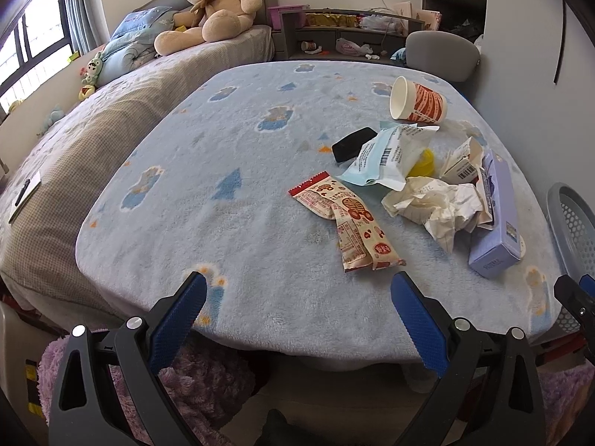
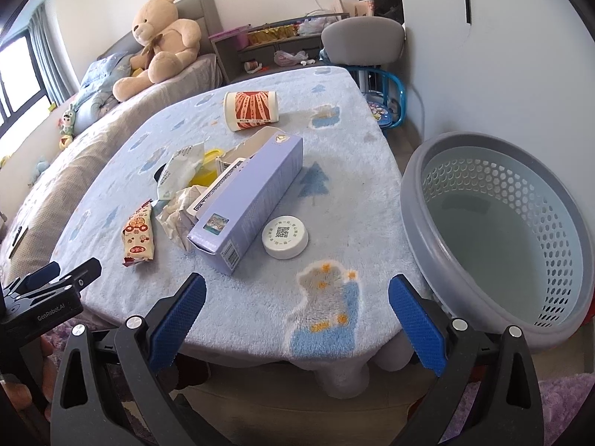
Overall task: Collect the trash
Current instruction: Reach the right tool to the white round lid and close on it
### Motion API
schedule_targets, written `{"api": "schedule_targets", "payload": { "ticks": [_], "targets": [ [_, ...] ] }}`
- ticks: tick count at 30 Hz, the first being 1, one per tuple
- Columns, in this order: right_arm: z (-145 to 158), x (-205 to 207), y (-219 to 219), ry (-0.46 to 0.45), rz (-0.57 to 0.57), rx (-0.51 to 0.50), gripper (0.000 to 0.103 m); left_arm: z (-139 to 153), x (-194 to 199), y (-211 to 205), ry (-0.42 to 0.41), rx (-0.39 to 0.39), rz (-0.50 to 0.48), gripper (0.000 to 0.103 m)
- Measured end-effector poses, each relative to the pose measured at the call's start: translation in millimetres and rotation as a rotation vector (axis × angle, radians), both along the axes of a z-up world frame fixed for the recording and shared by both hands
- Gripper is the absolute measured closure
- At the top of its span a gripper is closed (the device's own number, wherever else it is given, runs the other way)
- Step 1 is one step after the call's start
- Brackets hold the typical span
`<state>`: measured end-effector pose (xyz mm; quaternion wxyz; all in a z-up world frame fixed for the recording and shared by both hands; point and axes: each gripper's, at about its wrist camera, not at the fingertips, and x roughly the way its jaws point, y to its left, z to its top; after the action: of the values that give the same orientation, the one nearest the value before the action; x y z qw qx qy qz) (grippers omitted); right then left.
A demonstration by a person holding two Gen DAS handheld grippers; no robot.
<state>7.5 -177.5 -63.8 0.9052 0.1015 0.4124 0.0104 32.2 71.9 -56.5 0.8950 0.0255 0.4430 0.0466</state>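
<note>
While basket (image 2: 438, 223) sits empty, cup (image 2: 251, 109) toppled

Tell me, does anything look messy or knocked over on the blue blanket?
Yes. The paper cup lies tipped on its side, nothing visibly spilled. The purple box has its far end torn open, and crumpled paper and wrappers are strewn beside it. The grey basket has no trash in it yet.
</note>
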Motion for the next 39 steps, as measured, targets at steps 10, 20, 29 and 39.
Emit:
{"api": "schedule_targets", "payload": {
  "ticks": [10,20,29,39],
  "targets": [
    [-19.9,31.6,8.0,0.029,0.01,-0.064,0.014,-4.9,8.4,0.1,0.005,-0.009,0.001,0.008],
    [-41.4,61.3,11.6,0.086,0.025,-0.097,0.031,-7.2,15.5,-0.2,0.011,-0.03,-0.012,0.008],
    [-43.8,72.9,18.9,0.066,0.048,-0.158,0.045,-7.5,23.7,-2.1,0.008,-0.025,-0.001,0.008],
    [-36.4,66.3,11.2,0.054,0.061,-0.081,0.064,-10.9,30.6,0.3,0.029,-0.061,0.006,0.008]
  ]
}}
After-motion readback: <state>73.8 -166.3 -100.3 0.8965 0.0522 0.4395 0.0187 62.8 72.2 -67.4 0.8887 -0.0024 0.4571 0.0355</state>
